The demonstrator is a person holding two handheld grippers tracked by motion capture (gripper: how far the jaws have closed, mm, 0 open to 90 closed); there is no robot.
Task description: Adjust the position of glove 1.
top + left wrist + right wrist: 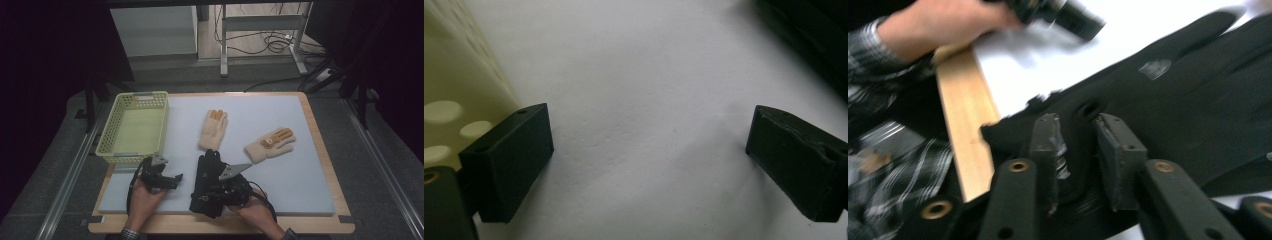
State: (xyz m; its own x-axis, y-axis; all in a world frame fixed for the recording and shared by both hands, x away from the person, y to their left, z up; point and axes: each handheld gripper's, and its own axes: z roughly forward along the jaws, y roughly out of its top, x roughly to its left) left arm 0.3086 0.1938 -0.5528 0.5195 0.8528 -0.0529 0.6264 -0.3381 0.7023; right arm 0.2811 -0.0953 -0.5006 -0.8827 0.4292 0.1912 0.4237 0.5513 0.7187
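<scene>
Two risks from here, both on the right side. Right gripper (1075, 150) has its jaws clamped on a fold at the cuff end of the black glove (209, 175), near the front edge of the bench (320, 150). The bite looks shallow, just a pinch of knit, so the fabric could slide out as soon as the glove is lifted, likely dropping it back on the white pad (280, 180) or off the wooden lip. The glove is limp: its fingers will hang and swing, and could drag across the pad.

Left gripper (649, 155) sits low over the pad just beside the yellow basket (112, 131), jaws wide apart, nothing between them. If the glove is bound for the basket, the carry path crosses that hand, so a clash or a snag on its cable is possible.

Farther back, two cream gloves (213, 129) (270, 144) lie flat mid-pad, well apart from the black one; trailing fingers could shift the nearer one.
</scene>
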